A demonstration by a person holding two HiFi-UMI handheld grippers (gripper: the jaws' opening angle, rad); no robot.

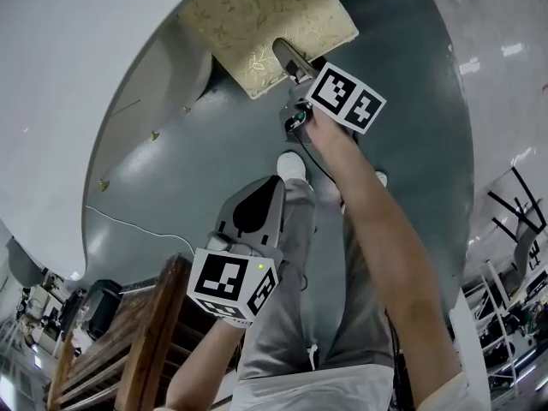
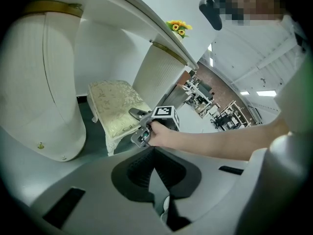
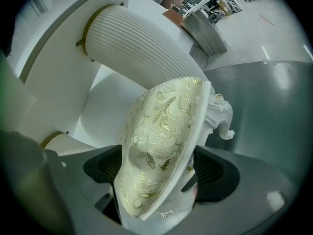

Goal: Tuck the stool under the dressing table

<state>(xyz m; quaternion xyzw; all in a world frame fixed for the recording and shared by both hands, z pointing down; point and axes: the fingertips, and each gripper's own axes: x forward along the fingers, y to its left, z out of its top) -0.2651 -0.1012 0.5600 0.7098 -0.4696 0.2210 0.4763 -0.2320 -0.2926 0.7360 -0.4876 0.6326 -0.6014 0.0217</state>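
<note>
The stool (image 1: 265,24) has a cream cushion with a gold leaf pattern and carved white legs. It stands partly beneath the white dressing table (image 1: 60,101), between the table's ribbed pedestals (image 2: 159,77). My right gripper (image 1: 293,65) is shut on the stool's near edge; in the right gripper view the stool (image 3: 161,131) fills the gap between the right gripper's (image 3: 156,177) black pads. My left gripper (image 1: 255,212) hangs over the person's leg, well back from the stool. The left gripper (image 2: 155,166) is shut on nothing, and its view shows the stool (image 2: 115,106) and the right gripper (image 2: 138,114).
A teal floor mat (image 1: 402,127) lies under the table and stool. The person's grey-trousered legs and a white shoe (image 1: 291,164) stand right behind the stool. A wooden frame (image 1: 137,341) is at lower left, a white cable (image 1: 137,226) crosses the mat, and yellow flowers (image 2: 177,27) sit on the tabletop.
</note>
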